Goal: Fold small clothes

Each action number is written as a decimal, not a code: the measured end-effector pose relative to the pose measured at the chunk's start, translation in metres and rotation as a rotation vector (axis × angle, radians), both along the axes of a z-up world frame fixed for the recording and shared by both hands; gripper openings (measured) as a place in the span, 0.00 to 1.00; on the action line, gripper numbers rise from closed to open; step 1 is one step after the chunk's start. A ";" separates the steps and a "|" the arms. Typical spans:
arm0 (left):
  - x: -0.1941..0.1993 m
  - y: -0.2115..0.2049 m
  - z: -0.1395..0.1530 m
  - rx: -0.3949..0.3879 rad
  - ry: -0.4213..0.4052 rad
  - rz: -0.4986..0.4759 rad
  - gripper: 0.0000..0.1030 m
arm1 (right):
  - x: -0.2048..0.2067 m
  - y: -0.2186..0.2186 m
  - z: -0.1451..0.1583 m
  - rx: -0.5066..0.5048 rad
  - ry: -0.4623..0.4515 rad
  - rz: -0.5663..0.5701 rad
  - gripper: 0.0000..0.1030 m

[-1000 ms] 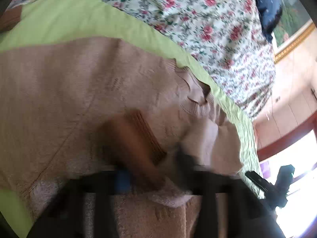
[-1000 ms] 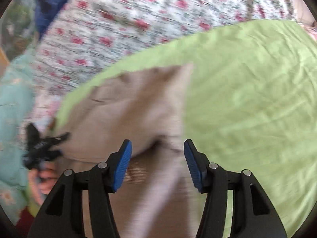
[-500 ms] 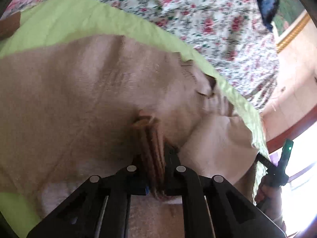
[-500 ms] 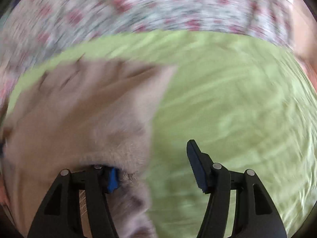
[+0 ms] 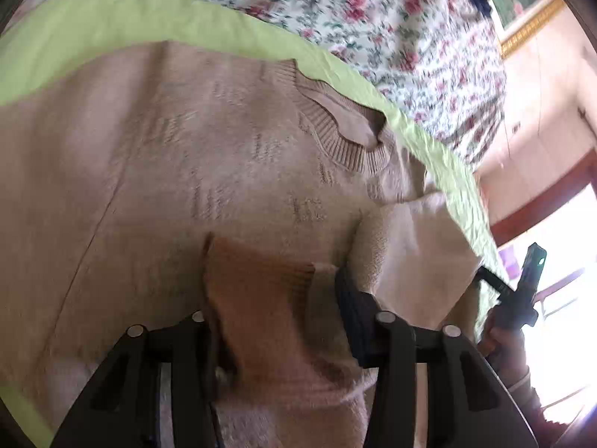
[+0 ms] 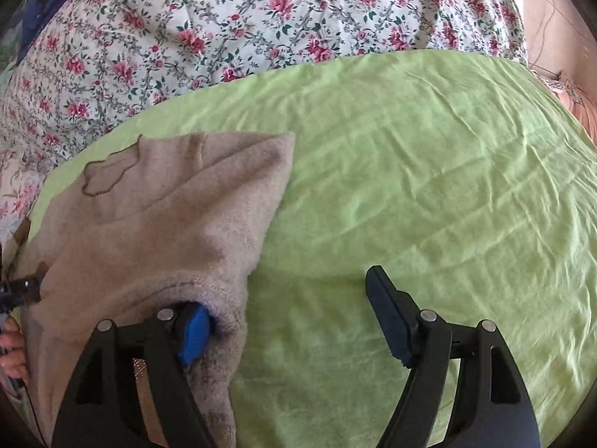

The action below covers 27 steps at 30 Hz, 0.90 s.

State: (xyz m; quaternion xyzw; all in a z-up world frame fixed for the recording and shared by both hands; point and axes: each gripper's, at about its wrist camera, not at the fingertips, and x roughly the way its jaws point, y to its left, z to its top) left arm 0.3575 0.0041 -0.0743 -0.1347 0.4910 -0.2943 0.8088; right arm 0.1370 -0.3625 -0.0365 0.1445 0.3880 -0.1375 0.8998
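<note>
The left hand-held gripper (image 5: 278, 321) has its jaws opening, w/ the sweater's brown ribbed cuff (image 5: 257, 291) lying between them. The cuff sits against the left pad, which it mostly hides; the right pad stands clear of it, so nothing is pinched. That right pad rests beside a folded-over pale part of the sweater (image 5: 406, 261).

The right hand-held gripper (image 6: 287, 321) is spread wide and opening further. Its left finger w/ the blue pad (image 6: 194, 330) pokes into the rolled edge of the beige sweater (image 6: 156, 231); the other finger hangs over bare green sheet (image 6: 429, 186), and no cloth lies between the pads.

The sweater lies flat on the green sheet, front up — ribbed neckline (image 5: 335, 127) toward the sheet's far edge, where the floral bedspread (image 6: 261, 18) begins. In the right wrist view the sweater fills the sheet's left part, its folded corner pointing toward the middle; everything to the right of it is open, wrinkled sheet right up to the far edge.

In the left wrist view the person's other hand (image 5: 503, 343) shows at the right, past the sheet's edge, approx. beside the folded part.
</note>
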 end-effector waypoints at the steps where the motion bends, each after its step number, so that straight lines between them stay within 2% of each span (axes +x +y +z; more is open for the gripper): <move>1: -0.001 -0.001 0.001 0.022 -0.021 -0.009 0.12 | 0.000 0.000 0.000 -0.002 0.000 0.001 0.73; 2: -0.003 -0.005 0.002 0.041 -0.036 -0.027 0.04 | 0.002 -0.001 0.001 -0.003 -0.002 0.003 0.73; 3: -0.006 -0.005 0.007 0.051 -0.063 -0.018 0.04 | 0.002 -0.001 0.001 -0.006 -0.004 0.004 0.68; 4: -0.012 0.000 0.012 0.058 -0.102 0.003 0.04 | 0.001 -0.001 0.001 -0.005 -0.009 0.010 0.58; 6: -0.024 0.011 0.024 0.042 -0.188 0.067 0.04 | 0.002 0.000 0.004 -0.002 -0.021 0.024 0.51; 9: -0.023 0.020 0.016 0.063 -0.178 0.126 0.04 | 0.003 0.004 0.005 -0.014 -0.038 0.017 0.51; 11: -0.023 0.022 0.015 0.062 -0.178 0.146 0.04 | 0.008 0.008 0.004 -0.016 -0.028 0.025 0.44; 12: -0.025 0.021 0.022 0.052 -0.215 0.160 0.04 | 0.009 0.009 0.008 -0.028 -0.042 0.032 0.40; 14: -0.030 0.021 0.032 0.002 -0.280 0.177 0.04 | 0.006 0.011 0.023 -0.070 -0.100 0.022 0.40; 15: -0.028 0.019 0.033 0.000 -0.283 0.182 0.05 | 0.004 0.010 0.030 -0.095 -0.121 -0.008 0.42; 16: -0.022 0.013 0.025 0.041 -0.248 0.179 0.05 | 0.005 0.008 0.032 -0.094 -0.120 -0.044 0.46; 18: -0.011 0.005 0.004 0.105 -0.154 0.167 0.07 | 0.014 0.001 0.018 -0.059 -0.034 -0.067 0.46; 19: -0.009 0.006 -0.003 0.102 -0.109 0.163 0.08 | 0.016 -0.002 0.011 -0.029 -0.008 -0.062 0.46; 21: -0.012 0.012 0.000 0.081 -0.107 0.170 0.12 | 0.012 -0.006 0.003 0.015 0.016 -0.049 0.46; 25: -0.017 0.012 -0.003 0.125 -0.117 0.172 0.14 | -0.002 -0.008 0.002 0.100 -0.002 0.004 0.46; 27: -0.018 0.010 -0.002 0.146 -0.120 0.173 0.14 | -0.003 -0.004 0.000 0.092 0.010 0.011 0.46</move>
